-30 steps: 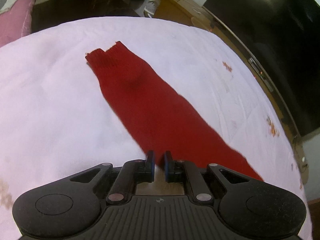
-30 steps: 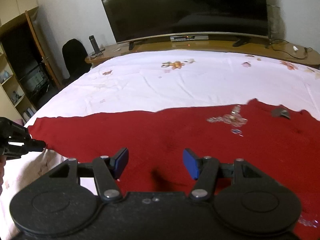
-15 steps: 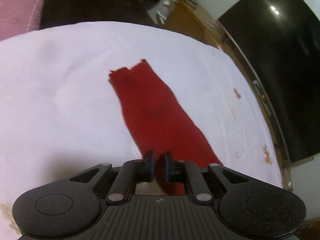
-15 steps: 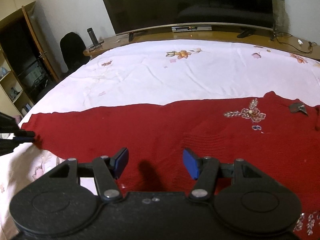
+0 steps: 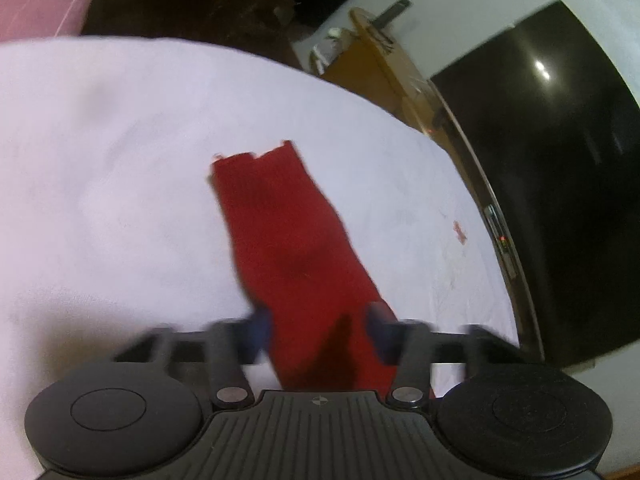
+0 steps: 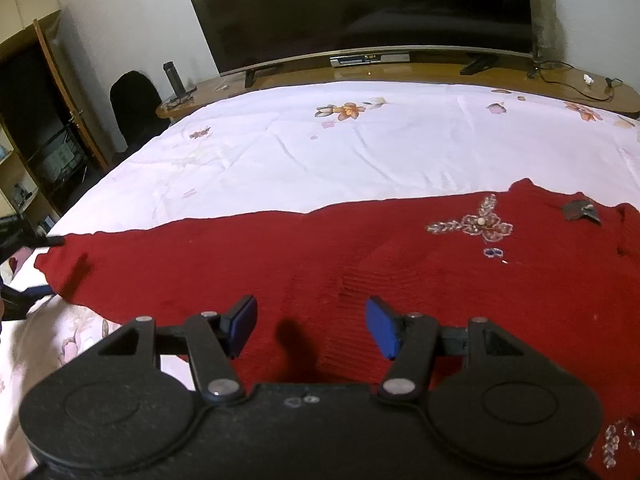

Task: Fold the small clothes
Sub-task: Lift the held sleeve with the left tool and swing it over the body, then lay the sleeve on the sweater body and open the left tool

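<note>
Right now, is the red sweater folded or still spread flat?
Spread. The red sweater lies flat on the bedsheet, its sleeve stretched straight out, with no fold visible.

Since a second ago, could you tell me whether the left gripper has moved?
Yes: the left gripper has swung away from the television, and its jaws have just opened around the red sleeve.

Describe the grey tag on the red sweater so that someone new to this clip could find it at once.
Start at the white bedsheet in front of the big TV. The red sweater lies flat across its near part, and the tag sits near the sweater's right end, by the neckline. It is a small dark grey patch, plain and matte, unlike the sparkly beaded flower just left of it.
</note>
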{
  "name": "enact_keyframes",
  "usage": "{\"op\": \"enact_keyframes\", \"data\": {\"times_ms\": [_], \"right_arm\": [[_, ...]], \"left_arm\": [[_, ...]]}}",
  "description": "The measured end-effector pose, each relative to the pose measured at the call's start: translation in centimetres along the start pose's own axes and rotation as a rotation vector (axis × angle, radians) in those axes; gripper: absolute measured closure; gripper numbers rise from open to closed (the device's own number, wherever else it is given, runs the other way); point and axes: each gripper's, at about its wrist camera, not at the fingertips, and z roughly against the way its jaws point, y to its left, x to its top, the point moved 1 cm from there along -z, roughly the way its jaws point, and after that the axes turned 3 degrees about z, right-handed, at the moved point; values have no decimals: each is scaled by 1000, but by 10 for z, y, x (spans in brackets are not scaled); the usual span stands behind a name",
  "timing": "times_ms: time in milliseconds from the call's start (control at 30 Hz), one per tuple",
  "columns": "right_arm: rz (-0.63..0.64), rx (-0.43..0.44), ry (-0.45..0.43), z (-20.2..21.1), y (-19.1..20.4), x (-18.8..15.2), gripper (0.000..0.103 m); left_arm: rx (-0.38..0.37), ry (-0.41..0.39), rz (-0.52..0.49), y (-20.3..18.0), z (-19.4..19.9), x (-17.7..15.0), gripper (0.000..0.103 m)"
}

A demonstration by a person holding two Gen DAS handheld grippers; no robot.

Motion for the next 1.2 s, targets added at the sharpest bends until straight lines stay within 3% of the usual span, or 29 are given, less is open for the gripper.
{"op": "enact_keyframes", "data": {"times_ms": [67,167,233,367,533,700,800,933,1000,1133,1167,1200], "right_arm": [[-4,-4,-3,1,-1,-1,43],[-7,-8,-3,3,-4,-3,43],[-16,-9,-4,5,-5,-4,43],[-39,-18,-16,12,-14,-5,43],[-94,-40,-33,28,-39,-7,44],[-160,-98,-70,56,-79,-16,44],[-197,-137,-84,74,-107,-24,44],[-253,-171,-76,94,-142,-40,44],[-262,-174,-73,102,-151,-46,43],[-280,-165,-84,115,-162,-53,43],[-284,-157,-86,117,-163,-54,43],[-287,-147,-89,120,-164,-54,43]], "left_arm": [[-1,-4,21,3,-5,0,79],[30,-20,10,0,-7,-4,99],[31,-51,-19,-9,1,-10,99],[-69,-70,-226,-65,27,-36,99],[-269,20,-463,-152,50,-109,99],[-413,219,-650,-220,53,-217,98],[-390,315,-760,-233,37,-284,98],[-222,478,-856,-231,2,-345,98],[-208,469,-850,-228,11,-352,98],[-257,399,-888,-232,42,-353,94],[-269,394,-887,-232,49,-350,89],[-279,386,-883,-231,56,-347,75]]}}
